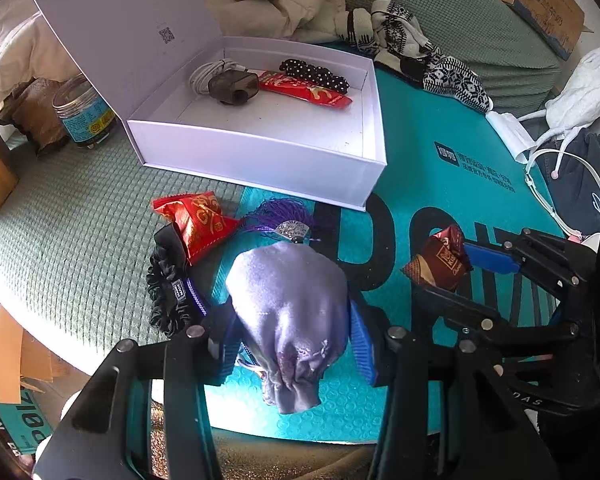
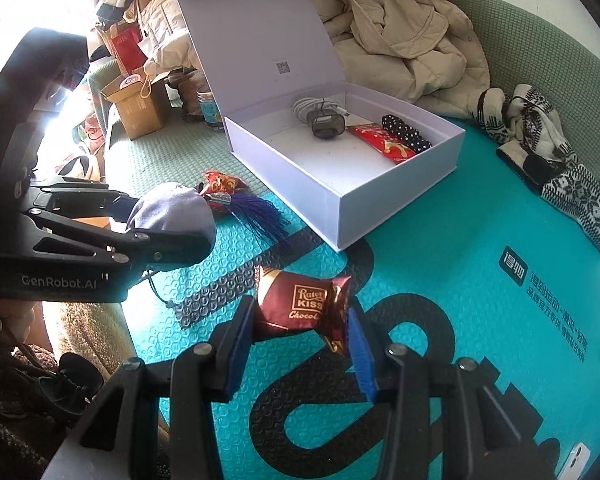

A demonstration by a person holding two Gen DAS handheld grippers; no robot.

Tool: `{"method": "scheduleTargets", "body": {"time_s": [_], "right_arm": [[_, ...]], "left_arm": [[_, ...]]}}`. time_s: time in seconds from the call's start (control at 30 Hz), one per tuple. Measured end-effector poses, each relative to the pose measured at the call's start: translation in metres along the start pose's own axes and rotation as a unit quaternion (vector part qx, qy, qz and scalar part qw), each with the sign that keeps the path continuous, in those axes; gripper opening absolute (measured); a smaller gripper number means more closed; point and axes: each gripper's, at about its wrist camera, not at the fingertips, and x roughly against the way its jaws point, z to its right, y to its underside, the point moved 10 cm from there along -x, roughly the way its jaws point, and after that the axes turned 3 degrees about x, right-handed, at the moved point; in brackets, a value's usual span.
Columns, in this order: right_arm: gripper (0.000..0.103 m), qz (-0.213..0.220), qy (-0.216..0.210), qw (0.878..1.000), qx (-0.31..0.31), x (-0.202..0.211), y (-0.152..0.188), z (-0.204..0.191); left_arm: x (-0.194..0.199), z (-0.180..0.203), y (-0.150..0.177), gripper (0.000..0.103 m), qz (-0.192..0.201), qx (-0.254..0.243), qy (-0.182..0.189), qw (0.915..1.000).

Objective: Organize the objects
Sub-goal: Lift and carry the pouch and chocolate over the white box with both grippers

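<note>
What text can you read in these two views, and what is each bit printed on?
"Rater KISS Chocol…", cut off at the fold: chocolate wrapper held in the right gripper.
"GenRobot.AI": side of the left gripper.
QR code with fine print: inside the white box lid, too small to read.
White Chinese characters beside a logo: teal mat, not legible to me.
Jar label: blurred.

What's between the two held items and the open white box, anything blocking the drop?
Nothing visible blocks it. The left gripper holds the lavender pouch, the right gripper the chocolate candy. The white box has its lid up, and its near floor is bare; only its front wall must be cleared.
</note>
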Motion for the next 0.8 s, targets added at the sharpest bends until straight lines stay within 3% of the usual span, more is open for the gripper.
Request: {"method": "scheduleTargets", "body": {"time_s": [0.8], "right_arm": [[0.044, 0.056, -0.017, 0.998, 0.027, 0.040, -0.074, 0.019]], "left_arm": [[0.054, 0.007, -0.075, 0.045, 0.048, -0.013, -0.002, 0.9988]]}}
